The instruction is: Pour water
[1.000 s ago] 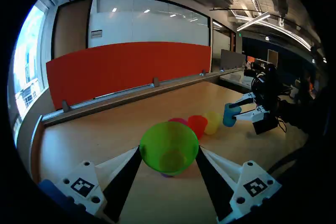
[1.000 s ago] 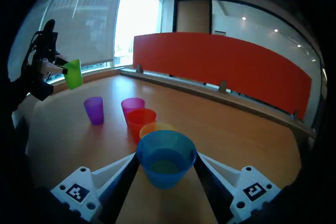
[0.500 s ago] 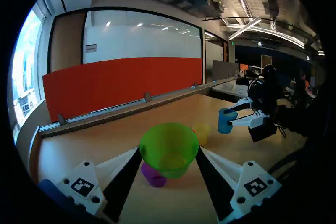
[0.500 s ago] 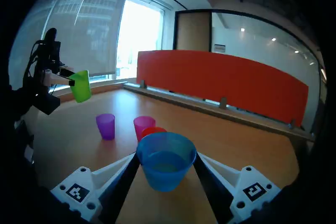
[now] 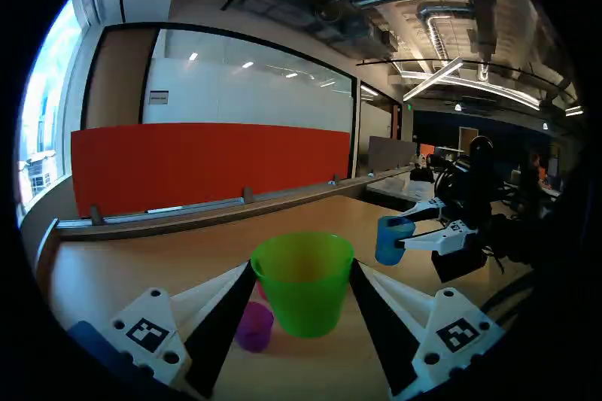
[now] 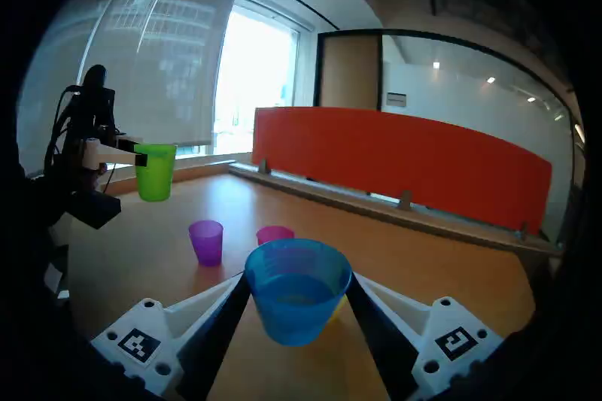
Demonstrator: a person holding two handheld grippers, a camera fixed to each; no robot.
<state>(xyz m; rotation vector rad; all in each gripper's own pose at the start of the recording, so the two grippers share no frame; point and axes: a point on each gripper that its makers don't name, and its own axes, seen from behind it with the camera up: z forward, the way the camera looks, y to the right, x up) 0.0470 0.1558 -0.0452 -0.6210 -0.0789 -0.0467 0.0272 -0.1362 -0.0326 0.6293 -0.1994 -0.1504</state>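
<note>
Left gripper [image 5: 301, 271] clenched on green cup [image 5: 302, 292], held upright just above purple cup [image 5: 254, 326], right gripper [image 6: 297, 297] clenched on blue cup [image 6: 297, 311] well right of it; cups look light, thin, squashy, so pinch mid-wall.

Yellow cup [image 6: 341, 308] almost wholly behind blue cup [image 6: 298, 300], pink cup [image 6: 275, 234] base likewise.

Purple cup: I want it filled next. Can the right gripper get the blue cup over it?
Probably yes. The purple cup stands upright on the table with nothing over it; the blue cup in the right gripper is near, and the left gripper holds the green cup aside.
</note>
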